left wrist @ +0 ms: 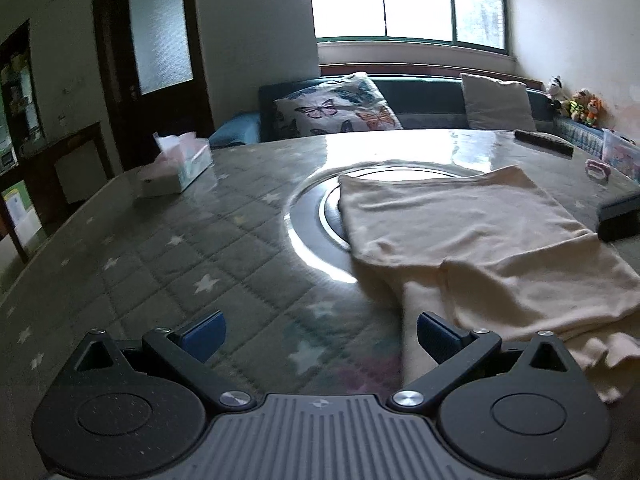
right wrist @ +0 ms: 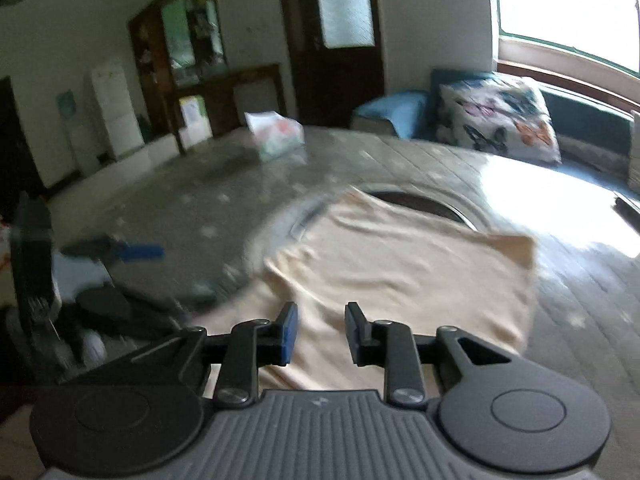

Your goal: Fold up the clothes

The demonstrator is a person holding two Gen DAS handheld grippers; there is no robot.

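A cream garment [left wrist: 480,248] lies partly folded on the glass-topped table, one layer doubled over another, its near edge rumpled. My left gripper [left wrist: 320,334] is open wide just above the table; its right fingertip [left wrist: 436,334] is at the garment's near left edge and nothing is between the pads. In the blurred right wrist view, the garment [right wrist: 400,272] spreads ahead of my right gripper [right wrist: 322,332]. That gripper hovers over the cloth's near part, open by a narrow gap with nothing in it. The left gripper [right wrist: 120,254] shows at the left.
A tissue box [left wrist: 176,168] stands at the table's far left. A round turntable ring [left wrist: 316,216] lies partly under the garment. A dark remote [left wrist: 544,142] and a pink item [left wrist: 598,170] sit far right, a dark blurred block [left wrist: 618,216] at the right edge. A sofa with cushions [left wrist: 340,106] is behind.
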